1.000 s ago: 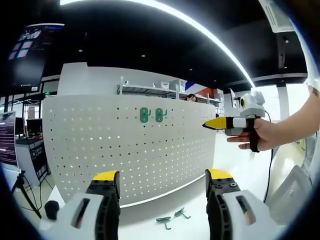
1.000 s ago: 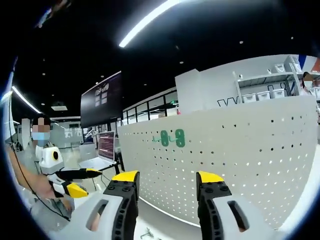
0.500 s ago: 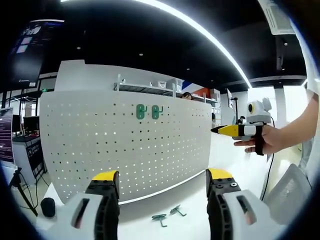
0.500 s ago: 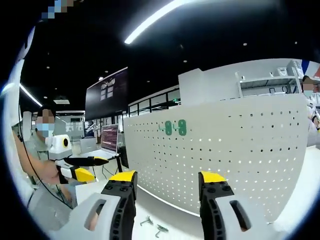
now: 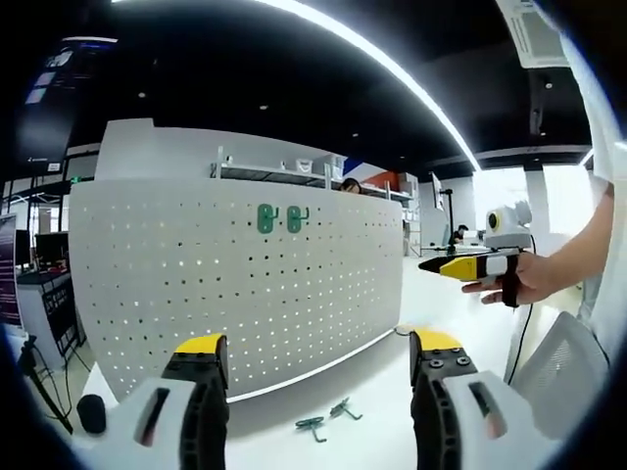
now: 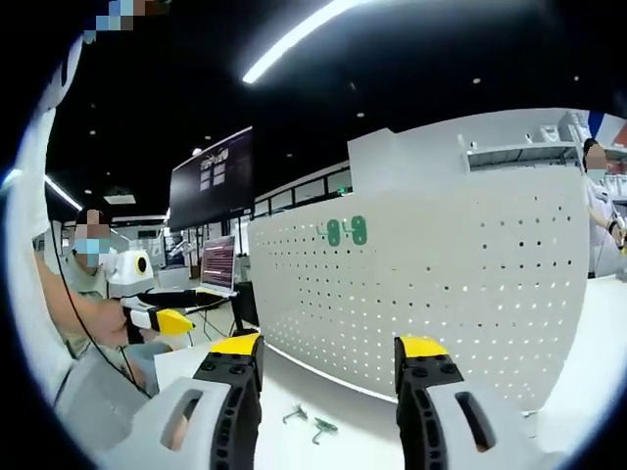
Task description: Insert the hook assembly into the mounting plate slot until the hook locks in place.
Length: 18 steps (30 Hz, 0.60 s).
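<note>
Perforated white metal sheet, the upright mounting plate (image 5: 235, 284), is seen standing on a smooth white tabletop (image 5: 372, 392), its face dotted with regular rows of small holes. Two green hooks (image 5: 277, 218) are seen already hung side by side near its top edge. Two more green wire hook assemblies (image 5: 326, 419) are seen lying loose on the tabletop just in front of the plate's base, between the jaws of the left gripper (image 5: 318, 357); their exact shape is too small to make out. That gripper's yellow-tipped grey jaws are held wide apart with nothing between them. Further right in the left gripper view, the right gripper (image 5: 460, 266) is held in a person's hand (image 5: 524, 279), well apart from the plate.

In the right gripper view, the left gripper is seen at the left edge, the loose hooks are seen low on the tabletop, and the plate fills the right side, cut off at the edge. The right gripper's own jaws are likewise spread, empty.
</note>
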Tool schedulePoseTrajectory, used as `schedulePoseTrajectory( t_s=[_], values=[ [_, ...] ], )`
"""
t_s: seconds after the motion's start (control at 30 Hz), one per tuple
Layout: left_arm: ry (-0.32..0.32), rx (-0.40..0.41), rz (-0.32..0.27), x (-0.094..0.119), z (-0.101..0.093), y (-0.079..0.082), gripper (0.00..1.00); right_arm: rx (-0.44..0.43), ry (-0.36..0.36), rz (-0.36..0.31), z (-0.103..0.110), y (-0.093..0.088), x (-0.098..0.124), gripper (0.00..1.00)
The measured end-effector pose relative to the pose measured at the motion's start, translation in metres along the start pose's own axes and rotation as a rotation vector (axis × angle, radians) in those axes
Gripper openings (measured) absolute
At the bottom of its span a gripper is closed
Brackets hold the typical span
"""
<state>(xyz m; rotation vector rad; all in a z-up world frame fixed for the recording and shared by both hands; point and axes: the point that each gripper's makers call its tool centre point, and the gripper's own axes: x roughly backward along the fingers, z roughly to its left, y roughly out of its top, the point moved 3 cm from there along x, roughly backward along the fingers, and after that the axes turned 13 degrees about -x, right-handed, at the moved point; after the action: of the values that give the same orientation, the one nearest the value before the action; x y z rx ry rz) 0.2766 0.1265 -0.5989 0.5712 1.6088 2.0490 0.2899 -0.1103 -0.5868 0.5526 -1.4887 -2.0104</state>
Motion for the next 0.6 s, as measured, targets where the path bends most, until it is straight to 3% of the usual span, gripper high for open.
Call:
schedulePoseTrajectory(
  t_s=[0.6],
  values=[
    [-0.008, 0.014, 0.014, 0.005, -0.003, -0.008, 0.80, -0.019, -0.048, 0.008, -0.001, -0.026, 0.033, 0.55]
  ],
)
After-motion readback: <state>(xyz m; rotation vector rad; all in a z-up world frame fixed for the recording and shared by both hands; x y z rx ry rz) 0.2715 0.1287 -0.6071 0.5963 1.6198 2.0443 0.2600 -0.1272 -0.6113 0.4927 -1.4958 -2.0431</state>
